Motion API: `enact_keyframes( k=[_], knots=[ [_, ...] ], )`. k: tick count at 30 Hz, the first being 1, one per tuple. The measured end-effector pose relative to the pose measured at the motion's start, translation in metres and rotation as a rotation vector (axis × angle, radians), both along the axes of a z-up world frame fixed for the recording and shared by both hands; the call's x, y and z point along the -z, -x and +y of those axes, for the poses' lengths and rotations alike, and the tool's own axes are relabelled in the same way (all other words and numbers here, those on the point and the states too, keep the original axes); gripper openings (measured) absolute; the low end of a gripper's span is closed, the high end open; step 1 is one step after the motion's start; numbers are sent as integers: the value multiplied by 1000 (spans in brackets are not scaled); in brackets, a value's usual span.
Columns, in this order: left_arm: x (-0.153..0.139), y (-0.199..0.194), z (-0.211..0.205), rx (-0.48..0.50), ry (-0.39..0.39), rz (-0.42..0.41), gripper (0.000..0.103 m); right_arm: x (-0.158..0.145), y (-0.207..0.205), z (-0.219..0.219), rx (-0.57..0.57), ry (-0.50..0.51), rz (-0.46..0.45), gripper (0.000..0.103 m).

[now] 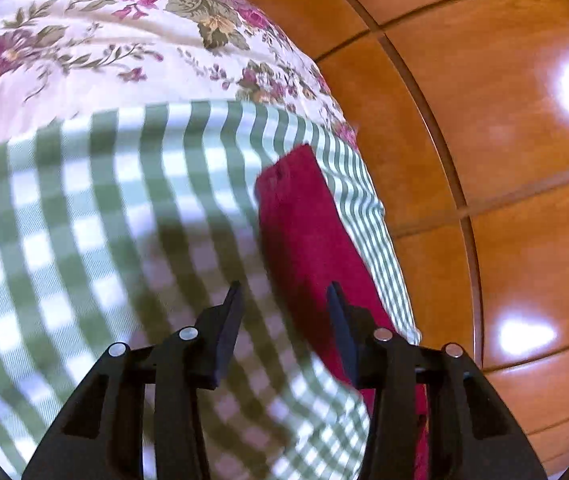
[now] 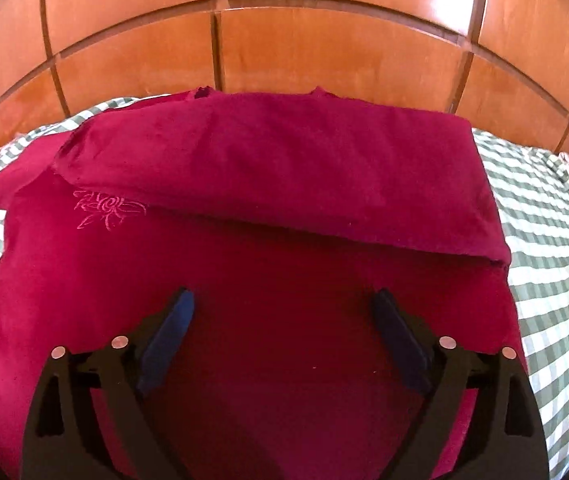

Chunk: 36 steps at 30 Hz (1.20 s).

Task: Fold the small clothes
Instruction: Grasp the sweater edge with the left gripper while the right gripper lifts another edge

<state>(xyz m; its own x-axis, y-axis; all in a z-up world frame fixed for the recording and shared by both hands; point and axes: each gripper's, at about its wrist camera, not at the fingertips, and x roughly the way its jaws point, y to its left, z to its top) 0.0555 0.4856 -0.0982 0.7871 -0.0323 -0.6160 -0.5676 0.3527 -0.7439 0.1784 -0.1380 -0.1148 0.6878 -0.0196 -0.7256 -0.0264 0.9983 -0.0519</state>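
Observation:
A dark red garment [image 2: 268, 184] with a small embroidered rose [image 2: 104, 208] lies flat on a green-and-white checked cloth [image 2: 552, 248]. Its far part is folded over toward me, making a long band across the top. My right gripper [image 2: 284, 300] hovers over the garment's near half, jaws wide open and empty. In the left wrist view a narrow strip of the red garment [image 1: 304, 232] shows at the right of the checked cloth [image 1: 84, 220]. My left gripper [image 1: 284, 292] is open and empty, its right finger over the red strip.
A floral bedspread [image 1: 124, 40] lies beyond the checked cloth. A glossy wooden panelled wardrobe [image 2: 284, 40] stands right behind the bed edge; it also shows in the left wrist view [image 1: 484, 120].

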Motion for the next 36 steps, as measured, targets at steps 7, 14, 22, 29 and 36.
enact_keyframes(
  k=[7,14,22,29,36],
  knots=[
    [9,-37,26,-33,-7,92,20,0,3,2,6,21,1,93],
    [-41,-65,-5,84,-91,6,7,0,3,2,6,19,1,95],
    [-131,-101,-175,517,-236,-269,7,0,4,1,6,12,-2,95],
    [-96,-125,-332,862,-307,-207,8,0,5,-2,2,-14,-7,95],
    [-34,-101,-377,959,-371,-49,25,-1,5,-6,-5,-49,-11,95]
  ],
)
